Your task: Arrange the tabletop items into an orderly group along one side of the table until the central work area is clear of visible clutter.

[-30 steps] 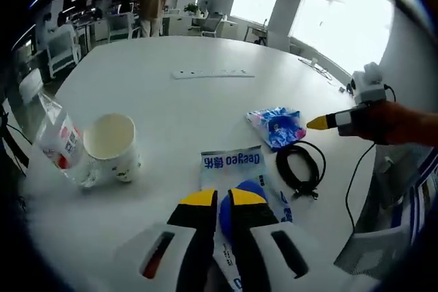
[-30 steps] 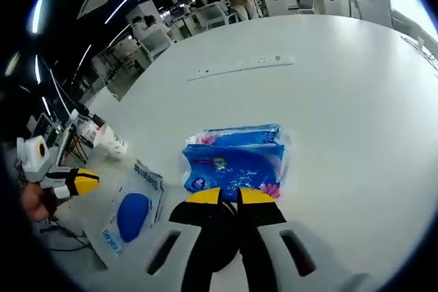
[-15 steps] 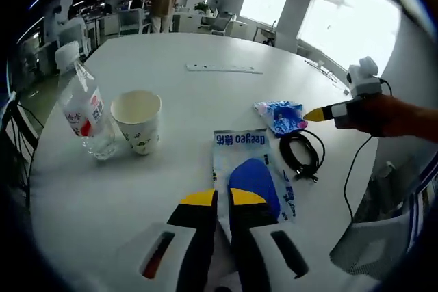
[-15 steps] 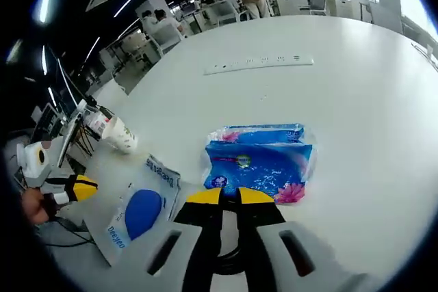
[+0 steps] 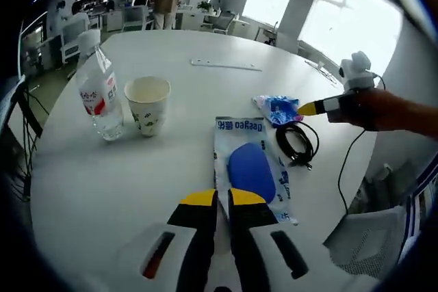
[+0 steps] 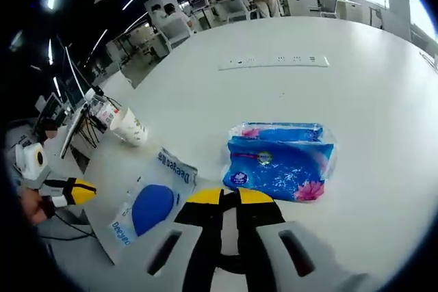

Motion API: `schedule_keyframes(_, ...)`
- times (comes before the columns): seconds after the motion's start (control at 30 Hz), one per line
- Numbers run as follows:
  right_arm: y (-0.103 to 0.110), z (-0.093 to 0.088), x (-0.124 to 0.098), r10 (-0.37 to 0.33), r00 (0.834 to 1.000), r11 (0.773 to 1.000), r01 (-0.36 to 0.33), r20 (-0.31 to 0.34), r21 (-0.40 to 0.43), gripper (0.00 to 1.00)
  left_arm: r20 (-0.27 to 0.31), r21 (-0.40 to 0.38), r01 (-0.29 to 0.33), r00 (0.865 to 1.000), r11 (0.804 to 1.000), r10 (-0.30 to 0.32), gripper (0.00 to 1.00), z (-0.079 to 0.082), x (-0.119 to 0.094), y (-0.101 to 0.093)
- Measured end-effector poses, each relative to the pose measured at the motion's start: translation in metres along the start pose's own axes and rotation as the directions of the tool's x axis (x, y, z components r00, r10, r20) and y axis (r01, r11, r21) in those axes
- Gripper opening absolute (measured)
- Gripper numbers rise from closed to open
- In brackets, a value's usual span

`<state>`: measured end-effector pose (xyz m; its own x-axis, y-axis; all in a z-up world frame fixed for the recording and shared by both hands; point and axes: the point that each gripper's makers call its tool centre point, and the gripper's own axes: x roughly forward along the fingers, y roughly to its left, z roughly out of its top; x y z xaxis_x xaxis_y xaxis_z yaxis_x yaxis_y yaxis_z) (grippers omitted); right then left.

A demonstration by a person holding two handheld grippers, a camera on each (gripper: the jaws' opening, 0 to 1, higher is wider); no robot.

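Observation:
A clear bag (image 5: pixel 250 169) printed "Deegeo", with a blue item inside, lies flat just ahead of my left gripper (image 5: pixel 223 200), whose jaws are shut with nothing between them. Left of the bag stand a paper cup (image 5: pixel 149 104) and a water bottle (image 5: pixel 99 94). To its right lie a coiled black cable (image 5: pixel 294 143) and a blue tissue pack (image 5: pixel 277 109). My right gripper (image 5: pixel 311 108), held by a hand, hovers shut beside the pack. In the right gripper view, the right gripper (image 6: pixel 230 196) points at the tissue pack (image 6: pixel 280 165), the cable (image 6: pixel 231 262) lies under its jaws, and the bag (image 6: pixel 152 206) is to the left.
A white power strip (image 5: pixel 226 65) lies on the far half of the round white table (image 5: pixel 137 189). An office chair (image 5: pixel 369 244) stands off the table's near right edge. Desks, chairs and a standing person (image 5: pixel 163 5) are far behind.
Both cameras have drawn back from the table. The whole bag now shows ahead of the left jaws, and the cup and bottle sit more fully in view. The items have not shifted.

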<state>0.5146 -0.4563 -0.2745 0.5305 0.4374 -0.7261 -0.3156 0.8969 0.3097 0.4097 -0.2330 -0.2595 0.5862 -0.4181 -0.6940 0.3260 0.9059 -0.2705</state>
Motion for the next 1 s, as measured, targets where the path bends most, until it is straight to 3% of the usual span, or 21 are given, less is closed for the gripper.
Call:
schedule_keyframes(0.53, 0.014, -0.015, 0.003, 0.028, 0.999, 0.998, -0.03, -0.036, -0.051, 0.05, -0.014, -0.066, 0.006, 1.0, 0.998, -0.007, 0.04, -0.032, -0.016, -0.006)
schedule_keyframes(1.0, 0.019, -0.014, 0.005, 0.044, 0.998, 0.996, -0.047, -0.045, -0.071, 0.05, -0.033, -0.113, 0.013, 0.999, 0.993, -0.017, 0.05, -0.052, -0.016, -0.013)
